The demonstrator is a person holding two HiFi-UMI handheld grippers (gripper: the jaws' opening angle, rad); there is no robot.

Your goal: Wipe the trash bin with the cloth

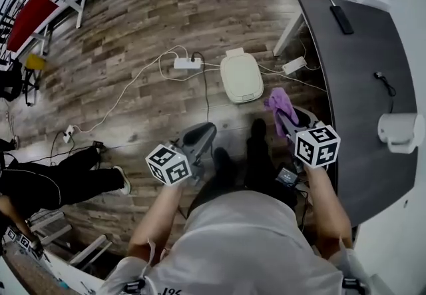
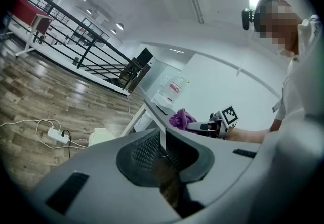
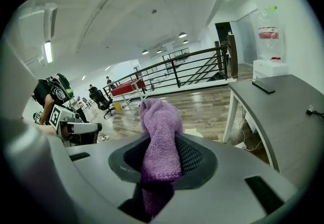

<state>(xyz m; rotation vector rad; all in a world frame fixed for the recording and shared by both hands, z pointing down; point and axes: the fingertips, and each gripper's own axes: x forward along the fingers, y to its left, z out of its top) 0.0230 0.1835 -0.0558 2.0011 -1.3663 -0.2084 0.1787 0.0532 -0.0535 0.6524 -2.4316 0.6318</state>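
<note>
Your right gripper (image 1: 290, 122) has its fingers clamped on the purple cloth (image 3: 159, 142), and the fabric stands up out of them. Your left gripper (image 2: 163, 139) is empty, its fingers narrow with only a slit between them. Both hover above the wood floor (image 1: 133, 34), beside the dark bench (image 1: 359, 87). The white bin (image 1: 241, 76) stands on the floor just ahead of the grippers, near a power strip (image 1: 188, 62) and clear of the cloth.
</note>
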